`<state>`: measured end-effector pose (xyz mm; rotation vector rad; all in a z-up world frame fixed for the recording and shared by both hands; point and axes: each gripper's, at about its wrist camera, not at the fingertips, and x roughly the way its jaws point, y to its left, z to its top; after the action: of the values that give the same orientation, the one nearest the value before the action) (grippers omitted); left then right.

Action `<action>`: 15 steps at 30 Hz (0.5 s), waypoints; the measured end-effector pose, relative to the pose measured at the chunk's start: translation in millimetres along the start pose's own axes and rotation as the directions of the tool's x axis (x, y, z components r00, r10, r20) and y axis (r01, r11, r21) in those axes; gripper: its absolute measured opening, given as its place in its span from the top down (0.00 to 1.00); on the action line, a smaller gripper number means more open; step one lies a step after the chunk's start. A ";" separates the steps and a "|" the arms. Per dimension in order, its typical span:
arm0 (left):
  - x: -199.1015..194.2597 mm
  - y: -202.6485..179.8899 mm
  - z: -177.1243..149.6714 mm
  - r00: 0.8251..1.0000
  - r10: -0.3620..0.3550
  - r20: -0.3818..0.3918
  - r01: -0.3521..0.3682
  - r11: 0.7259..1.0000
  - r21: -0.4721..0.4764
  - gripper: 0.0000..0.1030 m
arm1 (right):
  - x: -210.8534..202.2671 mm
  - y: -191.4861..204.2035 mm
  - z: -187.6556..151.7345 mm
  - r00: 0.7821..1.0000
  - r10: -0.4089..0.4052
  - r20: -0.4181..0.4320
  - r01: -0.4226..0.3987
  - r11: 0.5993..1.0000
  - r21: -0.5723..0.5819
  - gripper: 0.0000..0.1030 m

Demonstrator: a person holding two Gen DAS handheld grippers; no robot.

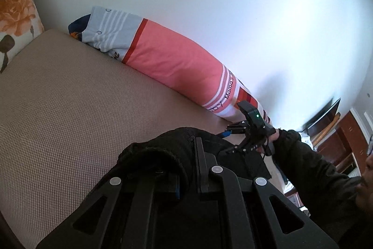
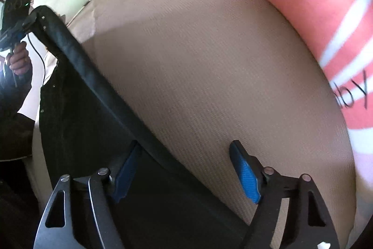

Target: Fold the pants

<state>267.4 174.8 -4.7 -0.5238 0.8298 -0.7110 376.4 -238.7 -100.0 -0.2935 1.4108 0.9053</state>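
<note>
The black pants (image 1: 160,155) hang in the air over the beige bed (image 1: 70,109). My left gripper (image 1: 188,181) is shut on one corner of the waistband, with cloth bunched over its fingers. In the right wrist view the pants (image 2: 77,113) stretch from the left gripper (image 2: 35,15) at the far left down to my right gripper (image 2: 186,174). The right gripper's jaws stand wide open, its blue pads (image 2: 246,179) either side of the waistband edge, not clamping it. The right gripper also shows in the left wrist view (image 1: 227,132).
A long pink and striped bolster pillow (image 1: 177,62) lies along the white wall at the bed's far edge. A floral pillow (image 1: 16,15) sits at the bed's left end. Wooden furniture (image 1: 338,139) stands at the right. The person's arm (image 1: 314,167) reaches in from the right.
</note>
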 end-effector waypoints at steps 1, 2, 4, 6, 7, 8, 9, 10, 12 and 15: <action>0.6 0.3 -0.8 1.000 0.006 -0.001 -0.006 1.000 -0.005 0.91 | -0.3 -4.8 -3.7 1.000 0.002 -0.010 -0.001 1.000 0.009 0.31; 0.9 -0.2 -1.4 1.000 0.011 -0.003 -0.011 1.000 -0.006 0.91 | 0.6 -5.9 -4.3 1.000 0.003 -0.014 -0.003 1.000 0.012 0.34; 1.5 -0.4 -1.7 1.000 0.025 -0.003 -0.025 1.000 -0.003 0.91 | 1.0 -8.1 -10.6 1.000 0.009 -0.028 -0.009 1.000 0.007 0.36; 1.7 -0.2 -1.0 0.999 0.034 -0.005 -0.034 0.999 -0.007 0.91 | -0.6 -7.0 -15.6 0.999 0.007 -0.034 -0.007 1.000 0.001 0.41; 2.4 0.5 -0.5 0.999 0.044 -0.005 -0.044 0.999 -0.008 0.91 | -0.3 -6.8 -19.9 0.999 0.014 -0.046 -0.013 1.000 0.001 0.48; 2.1 0.2 -1.0 0.999 0.048 -0.005 -0.048 0.999 -0.008 0.91 | 0.3 -4.6 -19.9 0.999 0.003 -0.054 -0.003 1.000 -0.003 0.52; 4.3 0.7 -0.4 0.999 0.054 -0.009 -0.054 0.999 -0.006 0.91 | -0.5 -3.3 -22.7 0.999 -0.009 -0.053 0.008 1.000 -0.009 0.54; 4.5 -1.4 -1.1 0.998 0.070 -0.011 -0.070 0.998 0.007 0.91 | -0.9 -2.5 -25.0 0.998 -0.017 -0.054 0.017 1.000 -0.009 0.60; 6.7 -5.7 -2.7 0.996 0.088 -0.018 -0.087 0.996 0.029 0.91 | -1.0 1.5 -29.1 0.996 -0.067 -0.052 0.067 0.998 -0.017 0.75; 6.9 -8.7 -5.5 0.995 0.094 -0.015 -0.094 0.995 0.040 0.91 | -2.5 13.4 -36.3 0.988 -0.148 -0.034 0.147 0.989 -0.029 0.90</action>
<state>263.2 163.2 -5.4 -0.4411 0.8489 -0.6445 341.4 -255.2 -100.2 -0.4303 1.3913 0.8003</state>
